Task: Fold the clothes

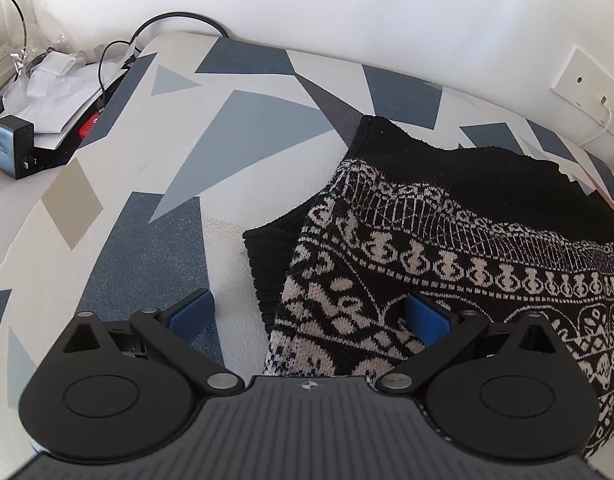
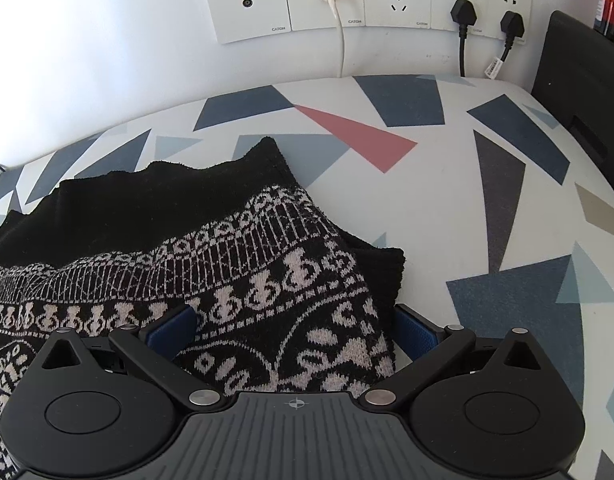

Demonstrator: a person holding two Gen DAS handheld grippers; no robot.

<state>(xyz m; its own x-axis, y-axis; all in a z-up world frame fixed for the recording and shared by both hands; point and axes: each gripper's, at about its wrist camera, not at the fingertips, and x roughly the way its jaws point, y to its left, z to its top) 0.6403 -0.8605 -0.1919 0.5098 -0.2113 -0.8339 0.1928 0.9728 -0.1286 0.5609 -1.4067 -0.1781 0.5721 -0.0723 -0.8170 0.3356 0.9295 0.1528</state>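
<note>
White wall point(image 2: 107, 40) behind, table covered in a white cloth with blue, grey and pink geometric patches point(image 1: 243, 128). We have two black handheld grippers with blue finger pads, both low over that surface.

Left gripper point(image 1: 307, 316): jaws spread wide, nothing clamped. Its left blue pad point(image 1: 191, 314) sits over bare cloth; its right blue pad point(image 1: 425, 316) is over the knit. The sweater's left edge runs up between the two fingers.

Right gripper point(image 2: 295, 328): jaws also spread wide, nothing clamped. Left pad point(image 2: 173, 330) is over the knit, right pad point(image 2: 413, 330) just beside the sweater's right edge, over the cloth. We can't tell whether any pad actually touches the fabric.

Task item: a black knitted sweater with a cream-white folk pattern point(image 1: 447, 264), lying on the table between and ahead of both grippers. Patterned band is nearest us, plain black section point(image 2: 147, 208) further back toward the wall. A plain black ribbed piece pokes out from under the patterned layer on each side: left side point(image 1: 267, 256) and right side point(image 2: 383, 272).

Further out, left wrist view: grey power adapter point(image 1: 13, 146), white papers and plastic bags point(image 1: 55, 92), black cables point(image 1: 175, 20) at the table's far left. Right wrist view: row of white wall sockets point(image 2: 367, 0) with two black plugs point(image 2: 463, 12) and a white cable point(image 2: 341, 32); black box-like object point(image 2: 583, 80) at far right.
</note>
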